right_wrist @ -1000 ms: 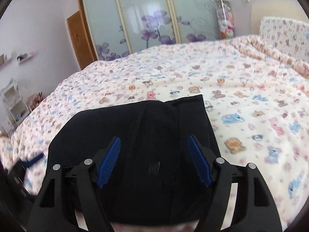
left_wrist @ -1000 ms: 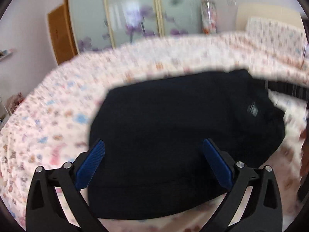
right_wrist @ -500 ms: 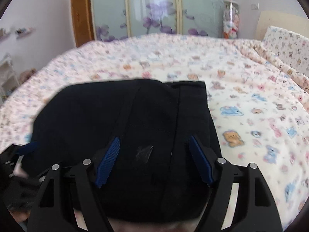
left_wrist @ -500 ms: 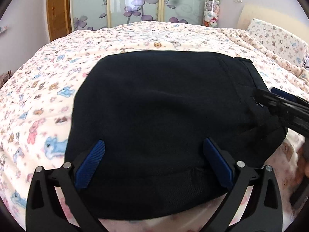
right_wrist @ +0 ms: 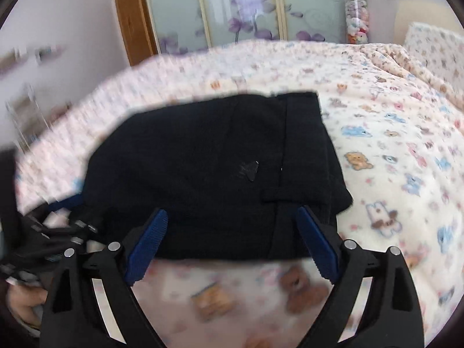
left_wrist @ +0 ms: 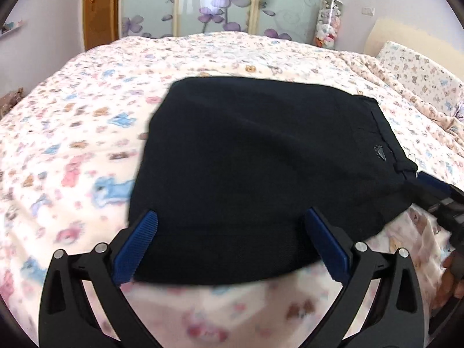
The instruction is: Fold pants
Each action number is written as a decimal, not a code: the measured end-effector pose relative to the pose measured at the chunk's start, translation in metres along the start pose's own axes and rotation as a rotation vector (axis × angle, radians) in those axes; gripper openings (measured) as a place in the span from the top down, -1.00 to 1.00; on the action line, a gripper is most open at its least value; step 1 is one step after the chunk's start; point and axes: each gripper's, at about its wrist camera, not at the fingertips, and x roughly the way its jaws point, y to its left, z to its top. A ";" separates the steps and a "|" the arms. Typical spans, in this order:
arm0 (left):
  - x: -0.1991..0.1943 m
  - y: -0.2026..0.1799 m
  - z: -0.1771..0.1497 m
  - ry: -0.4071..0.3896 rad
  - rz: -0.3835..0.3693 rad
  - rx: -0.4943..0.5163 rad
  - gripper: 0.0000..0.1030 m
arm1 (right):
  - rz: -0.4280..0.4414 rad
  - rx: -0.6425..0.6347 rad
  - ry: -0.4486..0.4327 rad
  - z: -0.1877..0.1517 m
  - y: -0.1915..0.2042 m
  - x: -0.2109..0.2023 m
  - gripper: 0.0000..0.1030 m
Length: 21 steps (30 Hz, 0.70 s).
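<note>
Motion blur smears the cartoon-printed cream bedspread left of the folded black fabric pants; the other black gripper with blue pads is cut off beyond them.

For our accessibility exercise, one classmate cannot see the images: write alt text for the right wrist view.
Folded black pants lie in a compact rectangle on a bedspread printed with cartoon bears, waistband and belt loop toward the right. The open right gripper hovers at their near edge, holding nothing. The left gripper shows at the left edge; a floral glass wardrobe stands behind.
</note>
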 end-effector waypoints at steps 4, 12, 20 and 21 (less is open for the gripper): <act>-0.029 0.004 -0.012 -0.038 0.026 0.013 -0.97 | -0.019 0.066 -0.028 -0.015 0.003 -0.032 -0.91; -0.078 0.001 -0.057 -0.138 0.085 0.031 -0.97 | -0.103 -0.068 -0.129 -0.053 0.037 -0.069 -0.97; -0.096 0.012 -0.071 -0.173 0.086 -0.062 -0.97 | -0.183 -0.186 -0.184 -0.075 0.058 -0.074 -0.97; -0.097 0.013 -0.071 -0.180 0.086 -0.061 -0.97 | -0.189 -0.186 -0.188 -0.078 0.059 -0.074 -0.97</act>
